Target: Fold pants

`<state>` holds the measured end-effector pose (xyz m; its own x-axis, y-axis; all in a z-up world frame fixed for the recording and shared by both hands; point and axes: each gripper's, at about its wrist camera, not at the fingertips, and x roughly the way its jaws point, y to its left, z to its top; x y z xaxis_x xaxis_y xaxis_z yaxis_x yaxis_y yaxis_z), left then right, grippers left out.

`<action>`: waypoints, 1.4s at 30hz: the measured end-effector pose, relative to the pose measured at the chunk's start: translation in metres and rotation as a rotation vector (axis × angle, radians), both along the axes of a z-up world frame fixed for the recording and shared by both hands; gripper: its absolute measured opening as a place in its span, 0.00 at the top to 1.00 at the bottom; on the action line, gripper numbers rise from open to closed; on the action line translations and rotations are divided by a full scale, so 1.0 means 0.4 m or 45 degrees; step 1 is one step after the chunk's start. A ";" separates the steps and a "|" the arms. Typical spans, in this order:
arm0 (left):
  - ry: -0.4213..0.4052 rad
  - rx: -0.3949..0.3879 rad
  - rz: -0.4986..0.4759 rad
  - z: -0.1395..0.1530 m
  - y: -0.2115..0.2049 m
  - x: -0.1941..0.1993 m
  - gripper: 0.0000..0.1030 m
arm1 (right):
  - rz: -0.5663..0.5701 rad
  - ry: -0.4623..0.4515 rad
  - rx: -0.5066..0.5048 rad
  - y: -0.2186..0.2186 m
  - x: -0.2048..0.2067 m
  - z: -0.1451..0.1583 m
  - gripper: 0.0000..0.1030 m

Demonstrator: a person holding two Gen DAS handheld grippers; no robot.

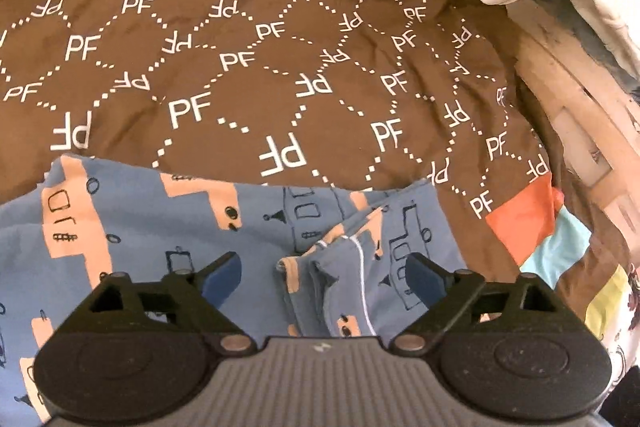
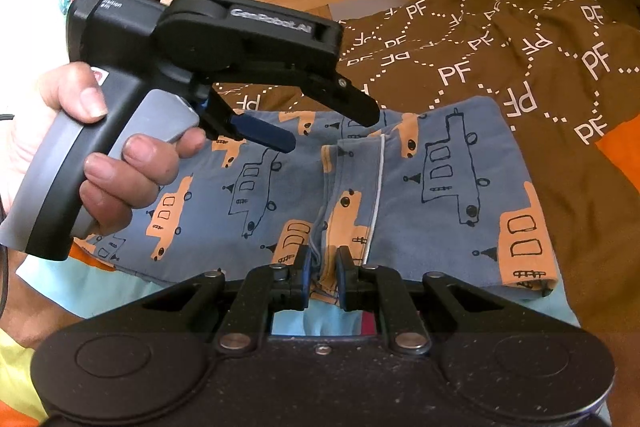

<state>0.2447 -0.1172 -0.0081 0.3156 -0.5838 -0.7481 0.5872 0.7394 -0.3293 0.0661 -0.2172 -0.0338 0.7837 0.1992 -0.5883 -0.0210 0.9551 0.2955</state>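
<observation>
The left gripper (image 2: 332, 133) hangs spread wide above the blue pants (image 2: 440, 187), touching nothing. The pants lie flat on a brown blanket (image 2: 520, 39). The right gripper (image 2: 322, 273) pinches the near edge of the pants.

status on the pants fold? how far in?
Done: the blue truck-print pants lie flat on the brown PF blanket, apparently folded leg over leg, with the seam and white drawstring down the middle.
In hand: the right claw is shut on the near edge at that seam. The left claw hangs open above the fabric, gripping nothing.
Left: probably the crosswise fold and smoothing.
</observation>
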 end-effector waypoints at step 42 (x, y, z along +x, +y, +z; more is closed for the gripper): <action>0.049 0.194 0.066 0.049 0.063 0.023 0.92 | 0.102 -0.028 0.025 0.091 0.025 0.054 0.88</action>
<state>0.2538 -0.0920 0.0115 0.3118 -0.4465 -0.8387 0.5359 0.8115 -0.2328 0.0763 -0.1807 -0.0121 0.7773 0.2731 -0.5667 -0.1036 0.9441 0.3129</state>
